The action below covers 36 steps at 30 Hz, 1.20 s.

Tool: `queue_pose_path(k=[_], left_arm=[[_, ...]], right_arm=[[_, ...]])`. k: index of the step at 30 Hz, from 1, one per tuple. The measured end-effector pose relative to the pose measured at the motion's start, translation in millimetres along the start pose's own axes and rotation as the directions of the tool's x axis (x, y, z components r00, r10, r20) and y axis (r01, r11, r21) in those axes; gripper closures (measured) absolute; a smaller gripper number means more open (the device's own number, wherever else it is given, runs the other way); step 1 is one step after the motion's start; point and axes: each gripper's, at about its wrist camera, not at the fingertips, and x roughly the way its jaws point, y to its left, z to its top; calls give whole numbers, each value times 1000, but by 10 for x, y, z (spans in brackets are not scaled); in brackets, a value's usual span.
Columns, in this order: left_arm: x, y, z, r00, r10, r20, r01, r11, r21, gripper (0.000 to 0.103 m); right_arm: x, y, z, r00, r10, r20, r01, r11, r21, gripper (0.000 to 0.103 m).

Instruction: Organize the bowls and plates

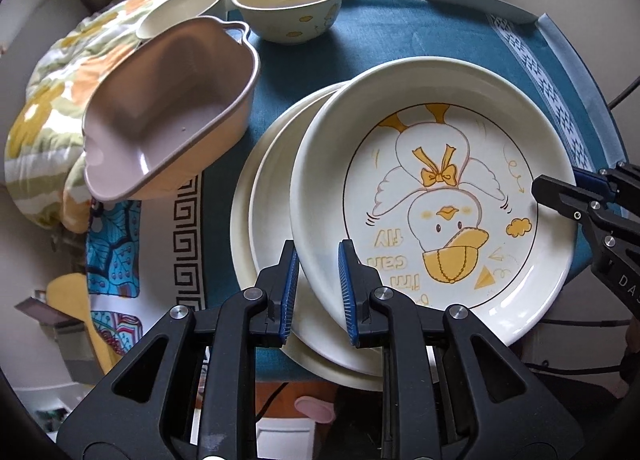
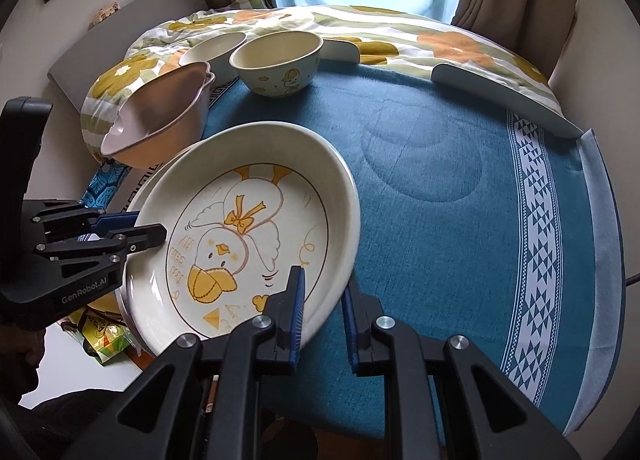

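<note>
A cream plate with a yellow duck drawing [image 1: 436, 195] [image 2: 248, 227] hangs tilted over a stack of plain cream plates [image 1: 264, 227] on the blue tablecloth. My left gripper [image 1: 318, 256] [image 2: 148, 225] is shut on the duck plate's near-left rim. My right gripper [image 2: 324, 280] [image 1: 560, 183] is shut on its opposite rim. At the back of the table stand a pink bowl with handles [image 1: 168, 107] [image 2: 160, 115], a cream bowl with duck prints [image 1: 290, 3] [image 2: 276, 59] and a plain cream bowl [image 1: 180, 9] [image 2: 212, 45].
The blue tablecloth [image 2: 440, 199] has a white patterned band [image 2: 548, 227] on the right. A floral quilt [image 2: 400, 35] lies behind the table below curtains. Grey-white guards [image 2: 500, 95] stand along the far table edge. Floor clutter [image 2: 104, 336] shows at lower left.
</note>
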Motion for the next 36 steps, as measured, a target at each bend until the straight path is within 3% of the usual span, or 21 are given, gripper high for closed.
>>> queue_pose_path(k=[10,26,36], left_arm=[[-12,-54,8,996,92,6,-92,995,32,86],[-36,-90,-23,992,130,-2,-129,991,37,86],[-78,-118,-46,983,186,4,-186,981,60,86]], right_arm=[[79,79,58,1000,-7,-30,5,997,-74,86],[151,211,109,994,-95,-63,83,982,-169,83],[228,223,130,989,-98,-115,78,983,-165,83]])
